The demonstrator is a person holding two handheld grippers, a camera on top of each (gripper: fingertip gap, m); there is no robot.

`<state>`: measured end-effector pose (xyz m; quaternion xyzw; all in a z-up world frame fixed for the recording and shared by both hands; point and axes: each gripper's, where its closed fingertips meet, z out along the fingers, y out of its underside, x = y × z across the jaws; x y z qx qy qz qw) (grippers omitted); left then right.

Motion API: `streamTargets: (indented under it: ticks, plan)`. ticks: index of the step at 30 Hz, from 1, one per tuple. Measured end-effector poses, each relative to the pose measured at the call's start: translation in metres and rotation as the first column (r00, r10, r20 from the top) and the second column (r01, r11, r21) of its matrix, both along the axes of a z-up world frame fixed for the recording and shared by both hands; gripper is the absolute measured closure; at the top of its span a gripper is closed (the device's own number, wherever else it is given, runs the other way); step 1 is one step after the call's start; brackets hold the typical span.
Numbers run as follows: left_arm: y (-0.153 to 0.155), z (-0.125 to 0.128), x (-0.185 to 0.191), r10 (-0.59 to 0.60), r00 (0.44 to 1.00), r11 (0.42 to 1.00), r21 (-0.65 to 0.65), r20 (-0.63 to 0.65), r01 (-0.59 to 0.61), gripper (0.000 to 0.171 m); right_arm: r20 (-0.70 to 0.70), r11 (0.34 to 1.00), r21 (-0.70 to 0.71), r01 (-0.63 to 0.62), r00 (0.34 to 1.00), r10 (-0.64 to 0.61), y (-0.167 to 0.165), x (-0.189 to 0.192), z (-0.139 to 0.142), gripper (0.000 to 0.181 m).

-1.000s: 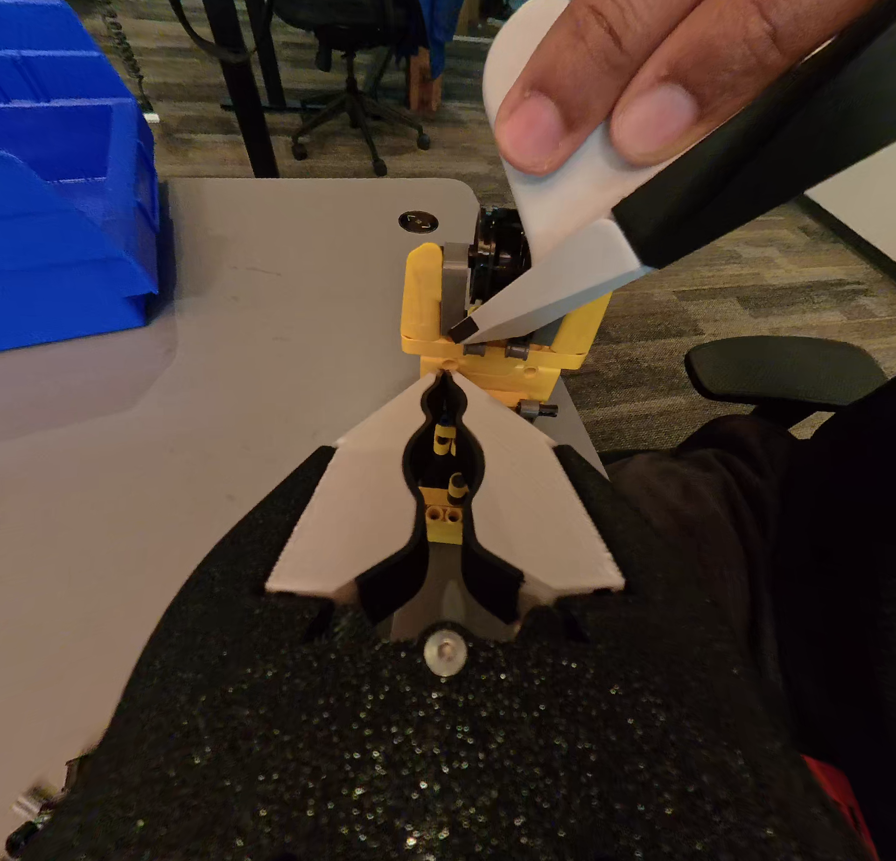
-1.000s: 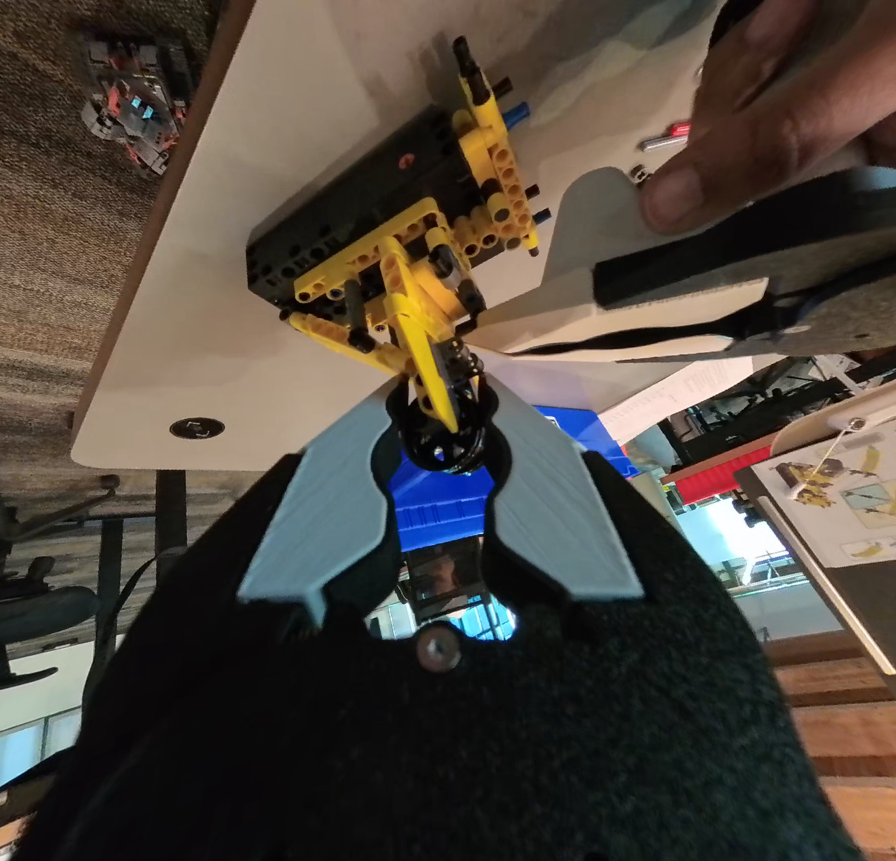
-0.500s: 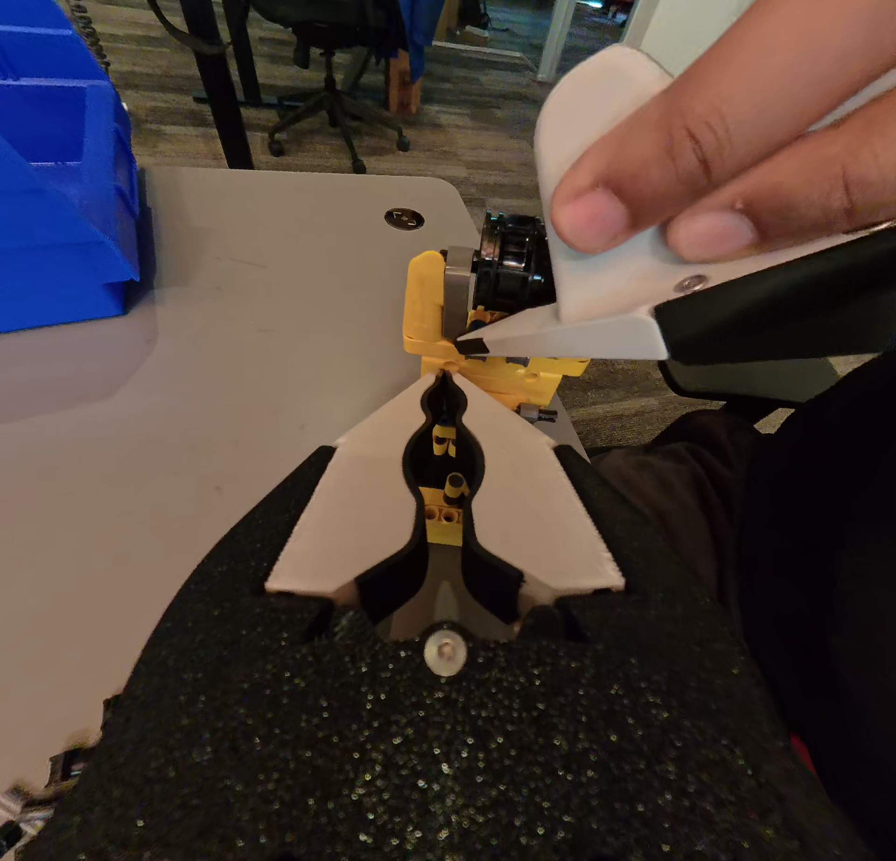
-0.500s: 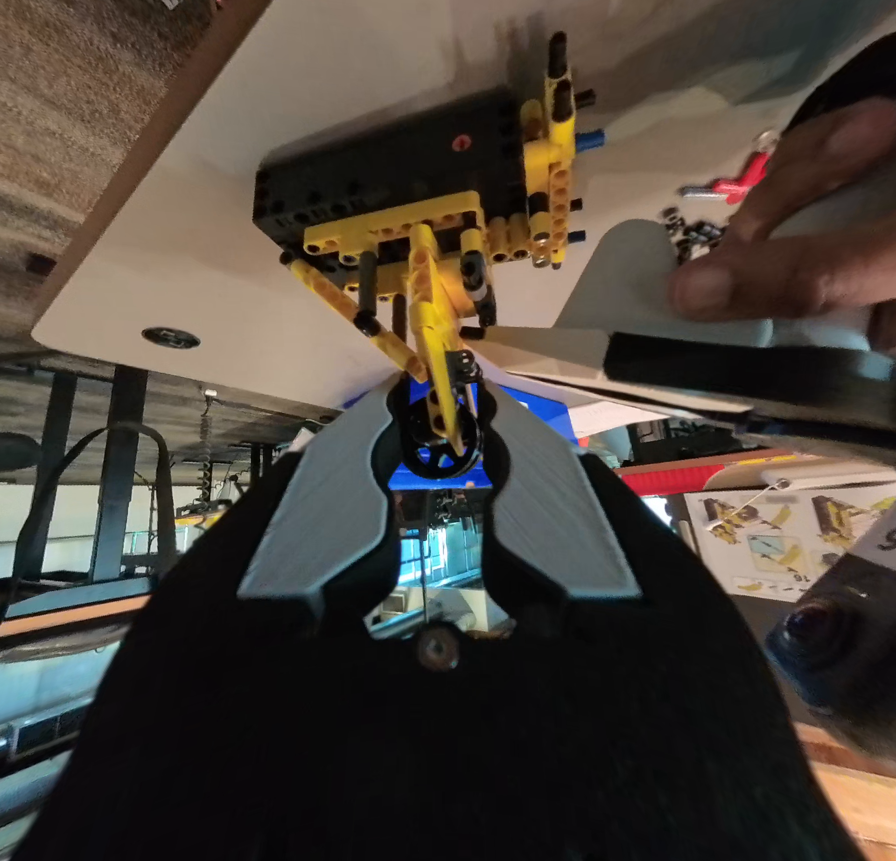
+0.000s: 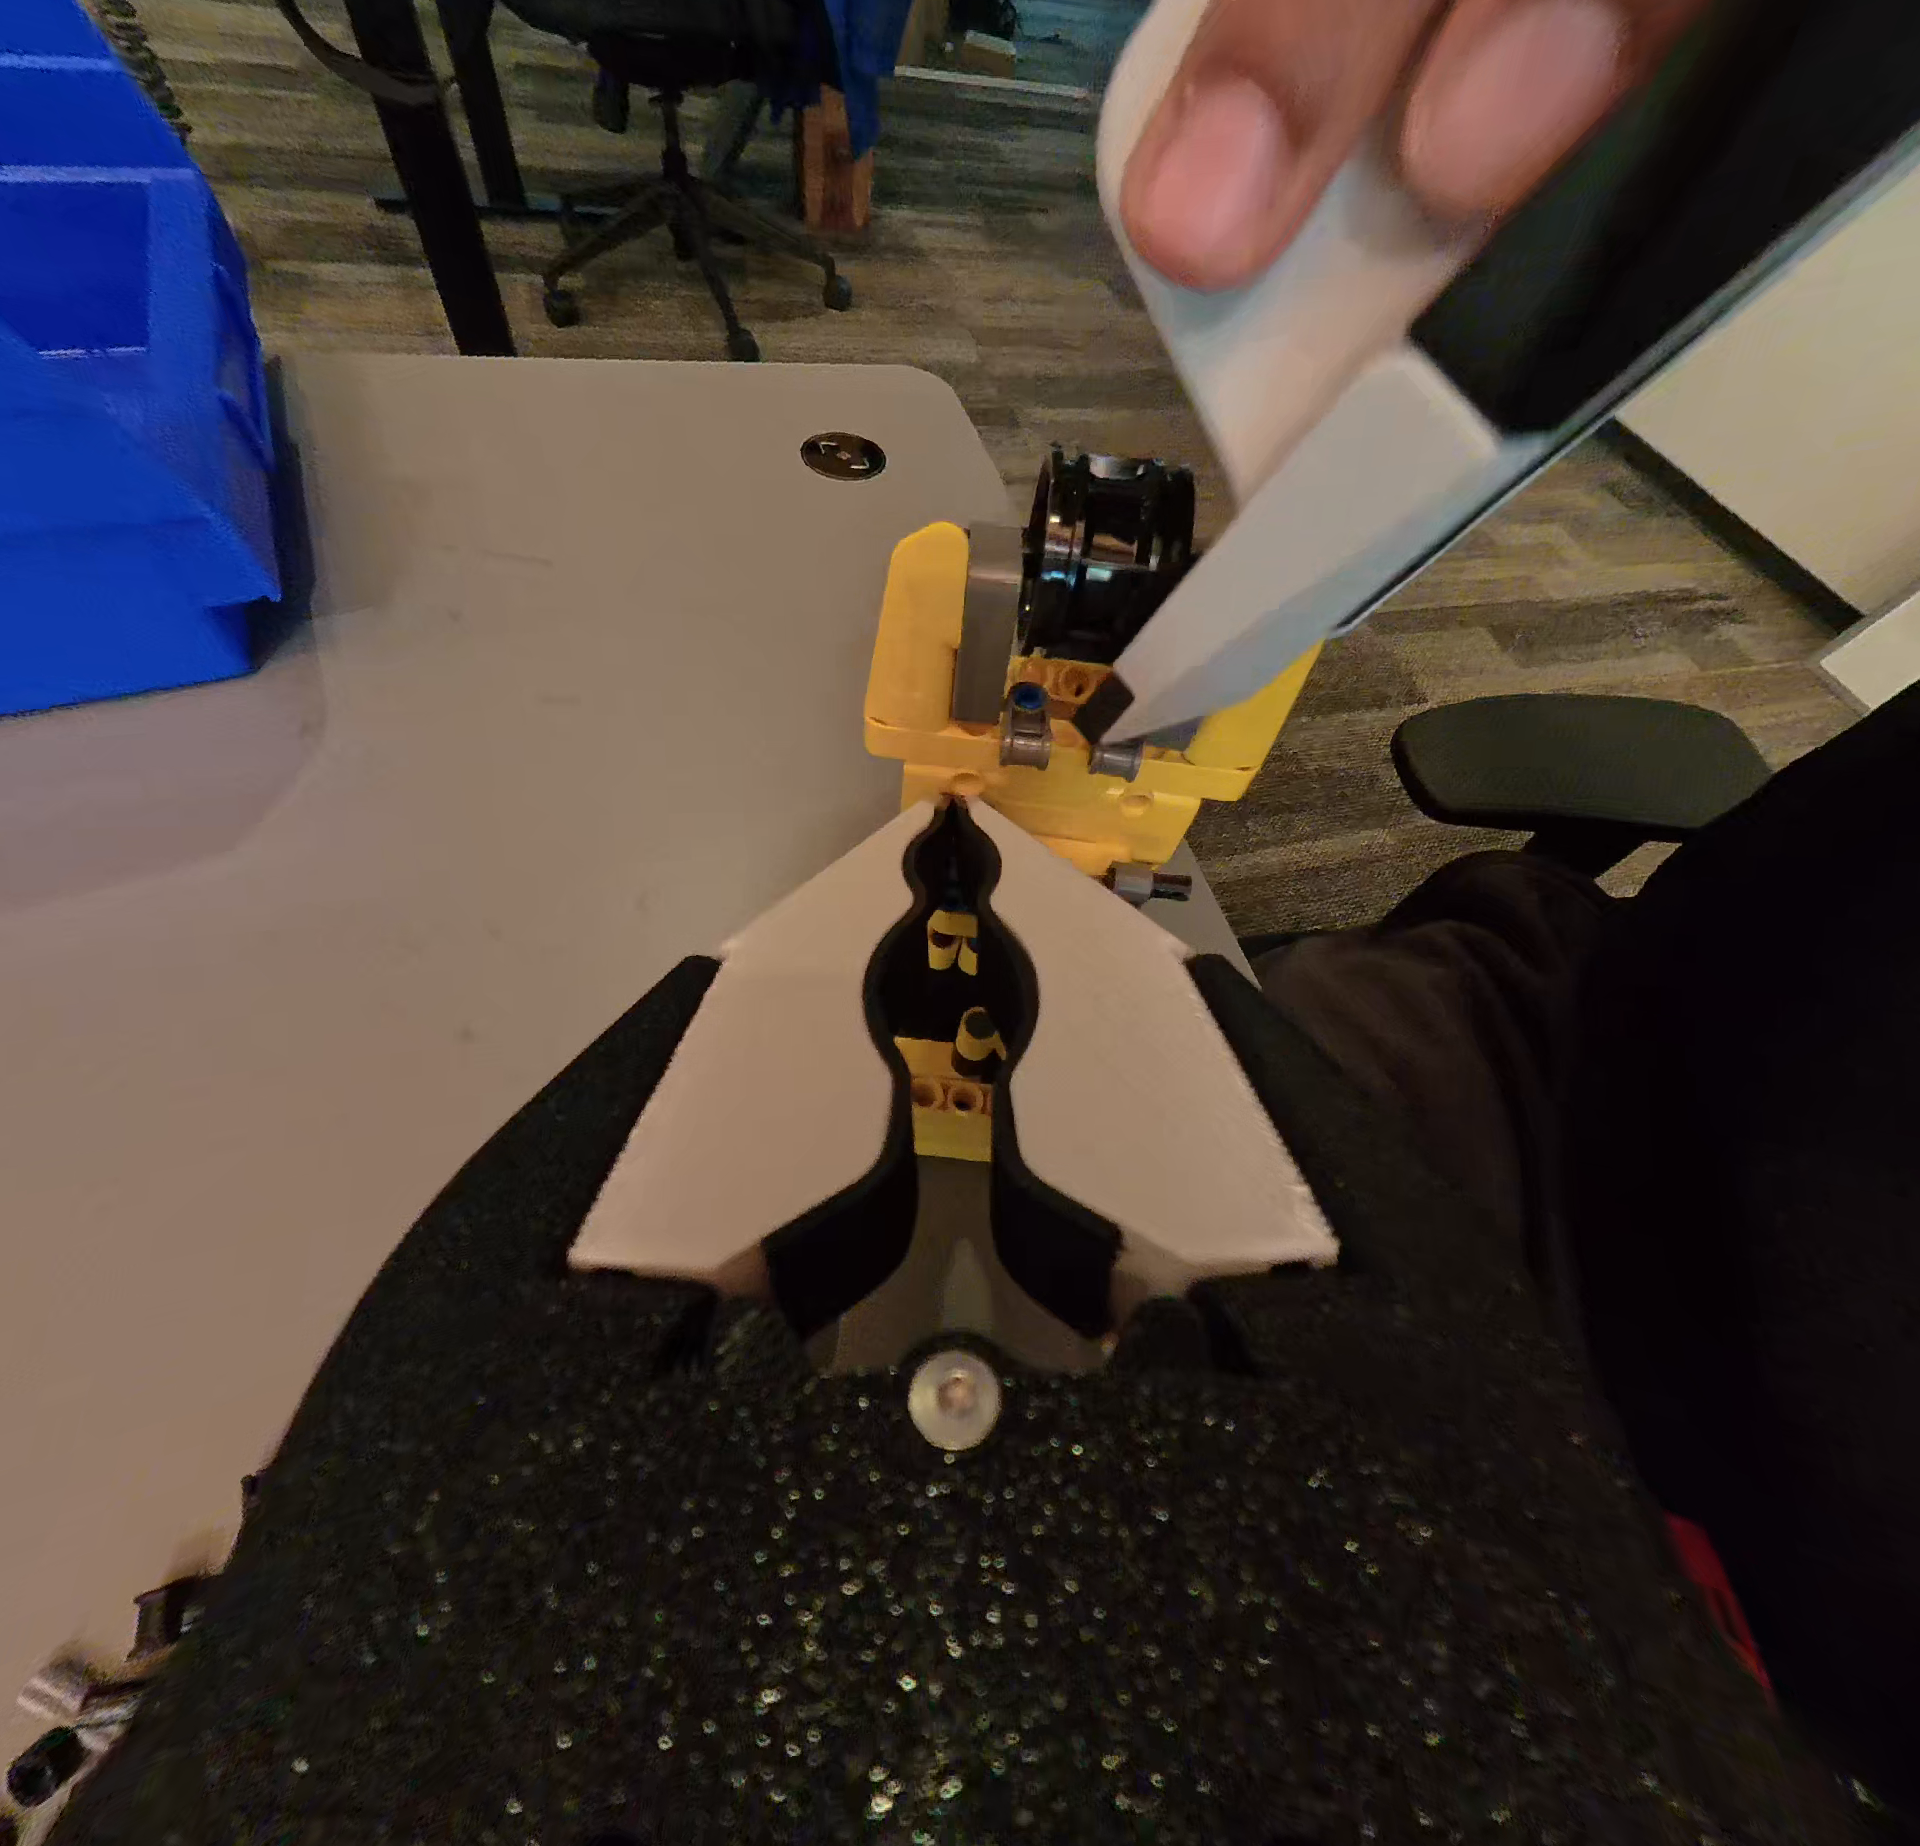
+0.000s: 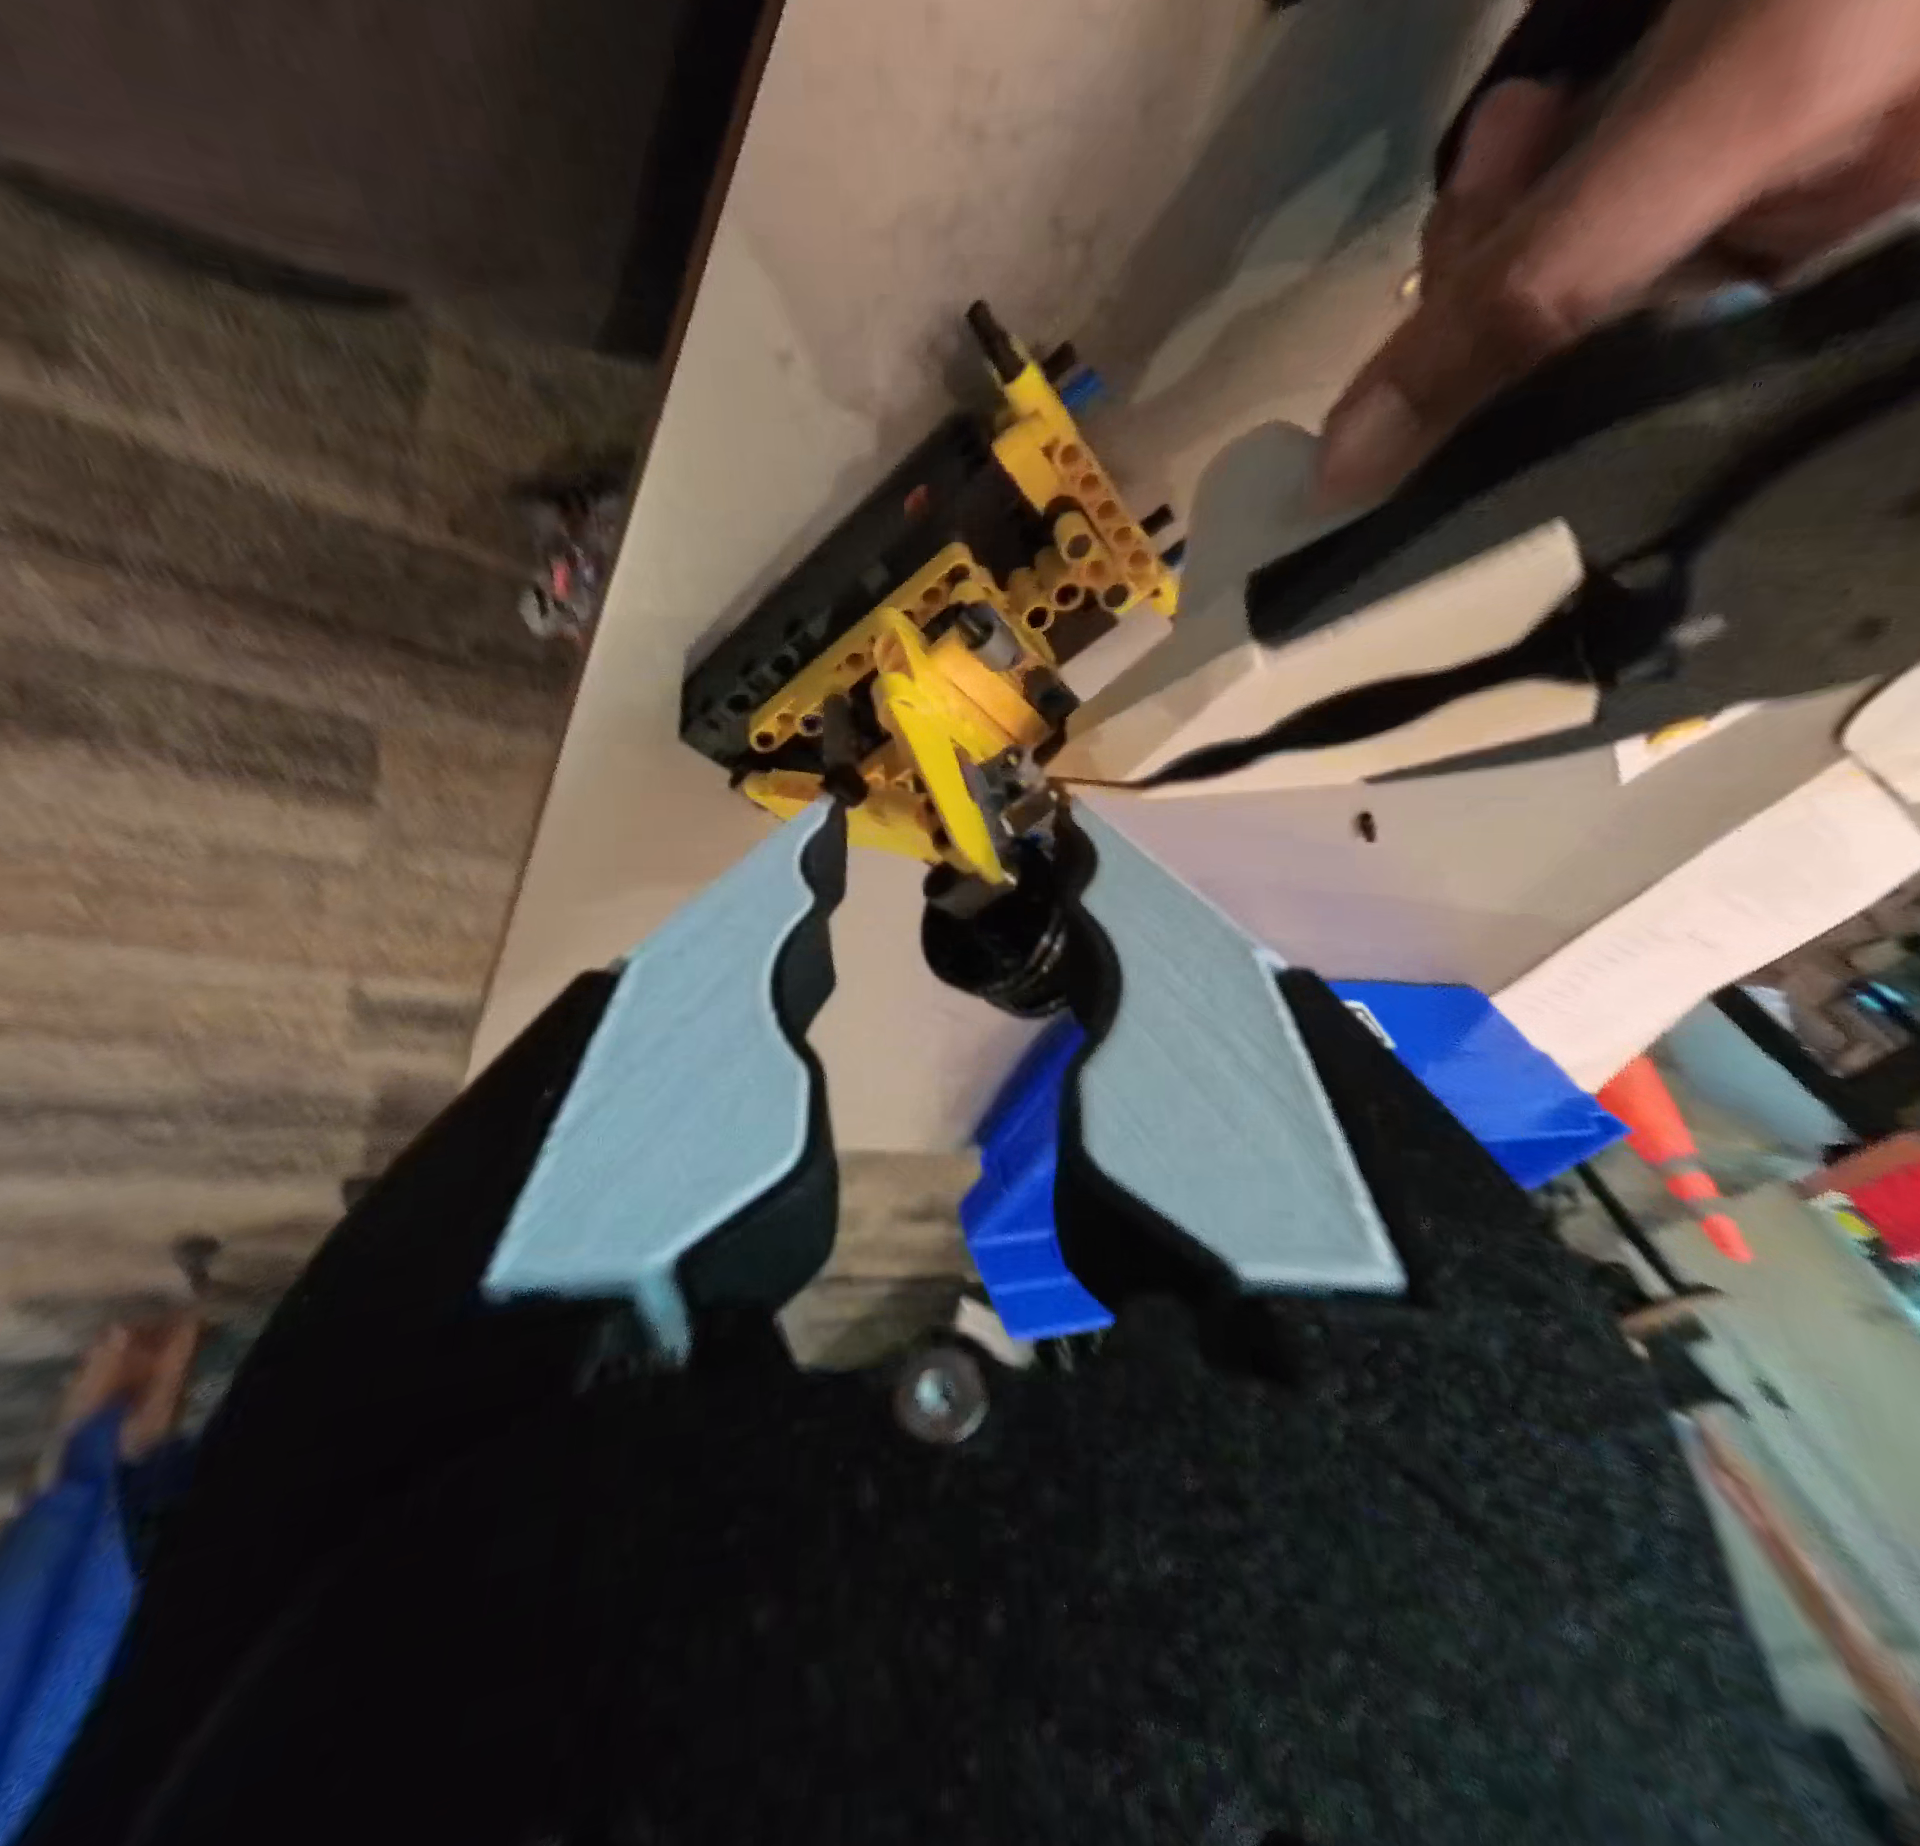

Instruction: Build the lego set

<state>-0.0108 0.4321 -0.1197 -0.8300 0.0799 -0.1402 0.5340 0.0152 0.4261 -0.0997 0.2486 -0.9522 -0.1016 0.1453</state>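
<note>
1. Pinched shut in the left gripper [image 5: 956, 809]: the near end of a yellow brick model [image 5: 1039, 757], with more of its yellow and black pieces visible in the hollow between the two white fingers.
2. Held at the right edge of a pale table [image 5: 520, 653], close to the surface; no telling from either view whether resting on it or lifted clear.
3. At the model's far end, a black wheel [image 5: 1112, 539] mounted beside a grey block and jutting past the table edge, over the carpet.
4. Spread wide around that wheel: the right gripper [image 6: 951, 814], jaws clearly apart, gripping nothing. Wheel touching the inner curve of one grey finger, well apart from the other.
5. From the left wrist view, one right finger slanting down across the wheel, its black tip just above two small grey pins on the yellow frame.
6. Elsewhere: a blue bin [image 5: 114, 446] at the table's far left, an office chair [image 5: 665, 82] beyond, and a chair armrest [image 5: 1579, 768] below right.
7. Likely risks: a sideways knock from the open finger, enough to pop the wheel or a grey pin off its seat. Any loosened piece likely lost to the floor, given the overhang.
8. Also of concern: a narrow hold at one end only, leaving the model free to twist under a push at the other.
</note>
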Motion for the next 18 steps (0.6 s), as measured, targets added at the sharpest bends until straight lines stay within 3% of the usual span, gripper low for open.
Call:
streamTargets:
  ticks: [9, 18]
  plan:
    - [-0.002, 0.000, -0.001, -0.013, 1.000, 1.000, 0.003, 0.022, 0.013, 0.171, 0.090, 0.955, -0.266, 0.132, 0.990, -0.112, -0.004, -0.011, 0.030, 0.143]
    - [-0.004, 0.000, -0.001, -0.023, 0.999, 1.000, 0.007, 0.038, 0.023, 0.171, -0.104, 0.984, -0.097, -0.147, 0.985, 0.137, 0.001, -0.024, 0.016, 0.145]
